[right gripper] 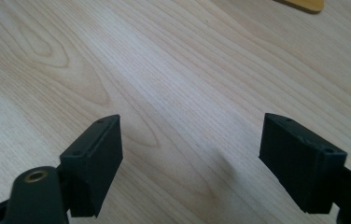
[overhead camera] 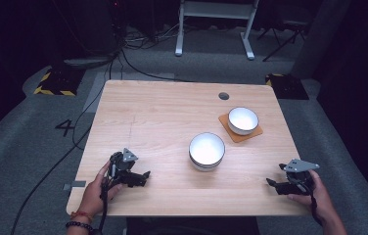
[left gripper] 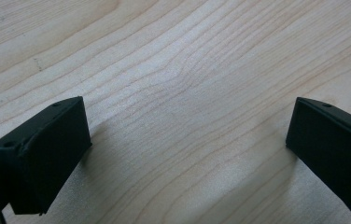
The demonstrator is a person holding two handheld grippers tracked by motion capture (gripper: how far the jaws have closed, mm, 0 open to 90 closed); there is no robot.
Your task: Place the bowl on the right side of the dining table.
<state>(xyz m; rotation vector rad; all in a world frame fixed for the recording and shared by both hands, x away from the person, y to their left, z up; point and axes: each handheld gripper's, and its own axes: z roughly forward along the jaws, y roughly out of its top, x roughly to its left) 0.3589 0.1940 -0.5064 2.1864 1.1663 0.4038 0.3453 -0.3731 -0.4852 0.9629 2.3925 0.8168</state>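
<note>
Two white bowls stand on the wooden table [overhead camera: 162, 112]. The larger bowl [overhead camera: 206, 151] sits near the middle, straight on the wood. The smaller bowl [overhead camera: 243, 120] rests on an orange square coaster [overhead camera: 241, 133] at the right rear. My left gripper [overhead camera: 145, 175] lies low at the front left, open, with bare wood between its jaws [left gripper: 187, 135]. At the front right my right gripper [overhead camera: 270, 183] is open too, holding nothing [right gripper: 190, 140]. A corner of the coaster [right gripper: 304, 4] peeks in at the top of the right gripper view.
A dark round grommet hole [overhead camera: 223, 96] sits near the table's far edge. Cables [overhead camera: 123, 58] trail over the grey floor to the left and behind. White desk legs [overhead camera: 216, 29] stand farther back. Wide bare wood lies between the grippers.
</note>
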